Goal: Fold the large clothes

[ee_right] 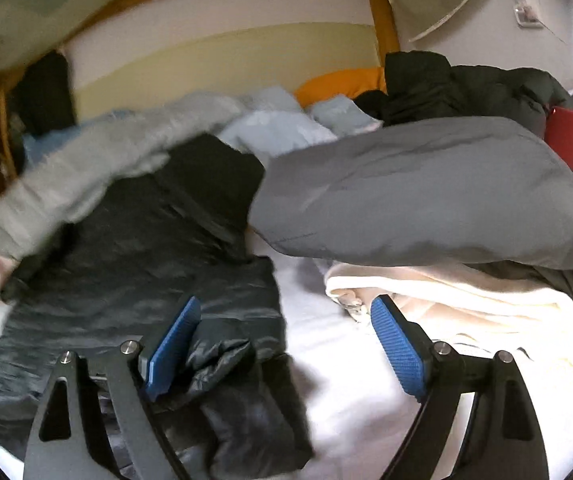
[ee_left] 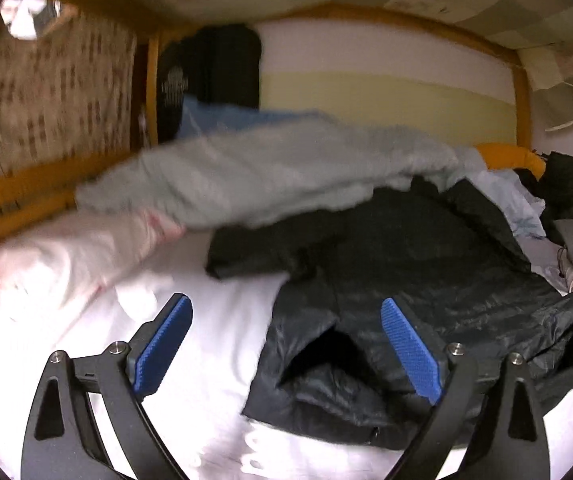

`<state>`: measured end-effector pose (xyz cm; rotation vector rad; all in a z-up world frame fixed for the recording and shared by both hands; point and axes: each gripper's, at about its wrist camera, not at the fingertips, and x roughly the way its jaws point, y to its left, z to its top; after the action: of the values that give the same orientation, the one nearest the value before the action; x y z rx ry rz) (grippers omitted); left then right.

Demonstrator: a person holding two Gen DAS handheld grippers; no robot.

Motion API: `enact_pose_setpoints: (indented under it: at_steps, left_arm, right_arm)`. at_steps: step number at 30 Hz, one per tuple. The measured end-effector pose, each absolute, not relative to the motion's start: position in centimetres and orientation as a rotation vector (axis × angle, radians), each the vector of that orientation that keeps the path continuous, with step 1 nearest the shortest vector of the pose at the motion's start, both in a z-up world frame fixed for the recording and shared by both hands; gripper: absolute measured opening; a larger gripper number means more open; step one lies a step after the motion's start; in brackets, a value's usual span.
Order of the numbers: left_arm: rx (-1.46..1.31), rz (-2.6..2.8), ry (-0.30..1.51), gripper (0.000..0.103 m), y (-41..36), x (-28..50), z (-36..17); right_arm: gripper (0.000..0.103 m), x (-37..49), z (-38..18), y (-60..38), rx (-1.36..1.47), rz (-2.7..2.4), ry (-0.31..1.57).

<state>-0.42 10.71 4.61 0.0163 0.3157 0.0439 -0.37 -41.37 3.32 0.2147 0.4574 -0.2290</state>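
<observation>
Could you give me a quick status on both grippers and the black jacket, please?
Left gripper open, empty. Right gripper open, empty. Black jacket lying rumpled on white sheet, unfolded. Grey fleece blanket overlaps its far edge.

wrist views, close, sharing black jacket (ee_left: 386, 264)

motion blur throughout, white sheet (ee_left: 214, 360) glaring and overexposed, fisheye bending at edges, dark corners

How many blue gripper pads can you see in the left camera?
2. One blue pad stands left over the white sheet; the other pad stands right over the black puffer jacket.
</observation>
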Motion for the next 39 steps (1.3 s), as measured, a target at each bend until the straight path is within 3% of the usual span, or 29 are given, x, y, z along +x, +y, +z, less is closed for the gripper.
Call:
enact_pose_setpoints:
  at_steps: [6,8,12,14,16,19,23,27,29,30,31,32,34,35,39]
  left_arm:
    - [0.099,-0.019,0.330,0.103,8.5,-0.9,4.7]
    - [0.148,0.018,0.413,0.103,7.9,0.7,3.4]
    - [0.084,0.008,0.620,0.103,8.8,4.2,-0.2]
    - [0.013,-0.023,0.652,0.103,9.5,4.7,-0.6]
    - [-0.033,-0.042,0.616,0.103,10.1,4.6,-0.2]
    - [-0.060,-0.032,0.547,0.103,10.2,6.9,0.4]
    - [0.079,0.083,0.651,0.101,9.7,13.6,1.4]
    - [0.160,0.169,0.591,0.101,10.9,14.9,1.0]
    - [0.180,0.172,0.601,0.101,11.5,15.0,0.1]
    - [0.184,0.175,0.600,0.101,11.8,14.7,-0.2]
    - [0.182,0.173,0.592,0.101,12.0,14.4,0.0]
    - [0.172,0.155,0.568,0.101,12.1,13.8,0.8]
    - [0.151,0.099,0.472,0.101,12.0,11.5,3.3]
    - [0.142,0.065,0.414,0.103,11.7,9.8,4.7]
    - [0.121,-0.127,0.243,0.103,9.8,2.9,9.6]
  right_arm:
    - [0.092,-2.9,5.4,-38.0,0.044,-0.121,0.374]
    - [0.098,-2.7,5.1,-36.6,-0.038,-0.152,0.388]
    - [0.095,-0.6,2.9,-35.5,-0.093,-0.155,0.468]
    - [0.071,-0.2,2.5,-35.4,-0.090,-0.140,0.484]
    - [0.032,1.0,2.2,-35.6,-0.086,-0.144,0.508]
    - [0.015,3.4,1.7,-36.0,-0.057,-0.141,0.533]
    - [0.012,7.9,1.3,-37.7,-0.014,-0.149,0.588]
    - [0.017,10.5,0.6,-38.4,-0.128,-0.245,0.588]
    - [0.031,10.8,0.1,-39.1,-0.129,-0.193,0.618]
    - [0.046,10.7,0.0,-39.4,-0.112,-0.154,0.632]
    - [0.055,10.4,0.3,-39.6,-0.085,-0.115,0.629]
    - [0.057,10.0,0.6,-39.6,-0.068,-0.103,0.616]
    - [0.082,8.5,2.1,-39.7,-0.022,-0.079,0.572]
    - [0.087,7.6,2.9,-39.8,-0.002,-0.052,0.547]
    - [0.088,2.9,6.9,-39.2,0.044,0.019,0.435]
